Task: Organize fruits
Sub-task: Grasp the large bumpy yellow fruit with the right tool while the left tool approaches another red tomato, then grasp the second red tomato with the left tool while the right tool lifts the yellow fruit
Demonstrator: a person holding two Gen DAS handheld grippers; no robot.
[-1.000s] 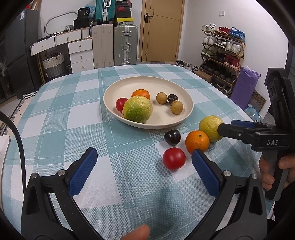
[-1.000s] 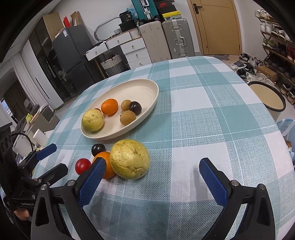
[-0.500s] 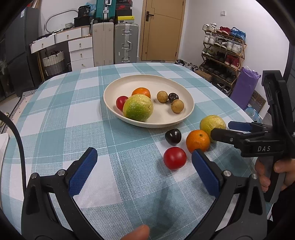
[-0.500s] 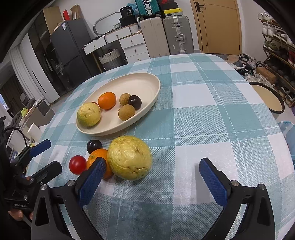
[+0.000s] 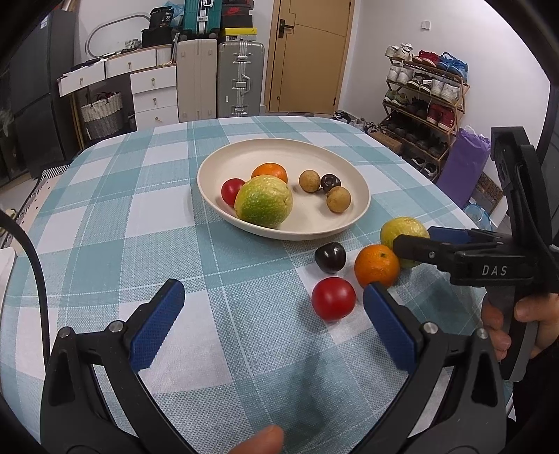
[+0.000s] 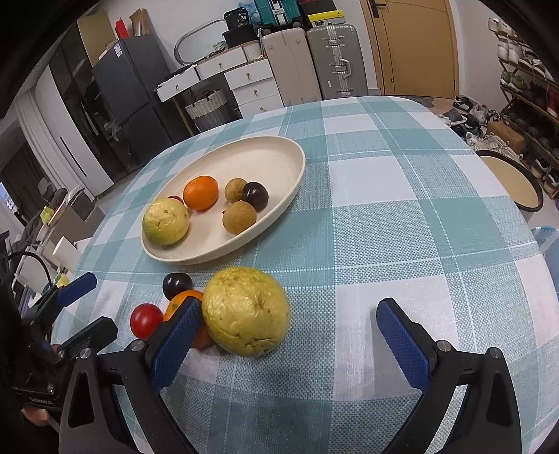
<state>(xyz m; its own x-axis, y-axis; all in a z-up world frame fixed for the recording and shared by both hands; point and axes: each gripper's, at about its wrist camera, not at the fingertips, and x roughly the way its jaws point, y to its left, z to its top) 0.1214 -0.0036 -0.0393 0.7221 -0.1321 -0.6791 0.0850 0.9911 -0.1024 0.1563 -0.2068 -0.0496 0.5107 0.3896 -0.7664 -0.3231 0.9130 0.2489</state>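
Nearest the left wrist camera, the left gripper [image 5: 272, 326] hangs above the teal-and-white checked tablecloth [image 5: 146, 223] with its blue-padded jaws spread and nothing between them; a fingertip [image 5: 260, 441] shows at the bottom edge. Just beyond its right pad lie four loose fruits in a cluster: a red tomato [image 5: 333, 298], an orange [image 5: 376, 265], a dark plum [image 5: 330, 257] and a yellow-green guava [image 5: 403, 234].

The right gripper [image 6: 284, 338], held in a hand [image 5: 517, 324] at the right of the left view, has jaws that have just been closing a little yet stand wide; the guava sits between them, close against the left pad, with the right pad well clear. Its black body bears the white letters "DAS" [image 5: 494, 270].

Past the cluster stands a cream oval plate [image 5: 279, 150] holding a large green guava [image 5: 263, 201], a second tomato [image 5: 232, 190], a second orange [image 5: 269, 171], two brown longans [image 5: 338, 199] and a small dark fruit [image 5: 330, 181].

Beyond the table: white drawers [image 5: 152, 94], a wicker basket [image 5: 102, 113], two upright suitcases [image 5: 220, 80], a wooden door [image 5: 309, 56], a shoe rack [image 5: 424, 101] and a purple bag [image 5: 463, 167]. In the right view a dark refrigerator [image 6: 129, 94] stands at left. A black box atop the drawers shows the number "38" [image 6: 243, 16].
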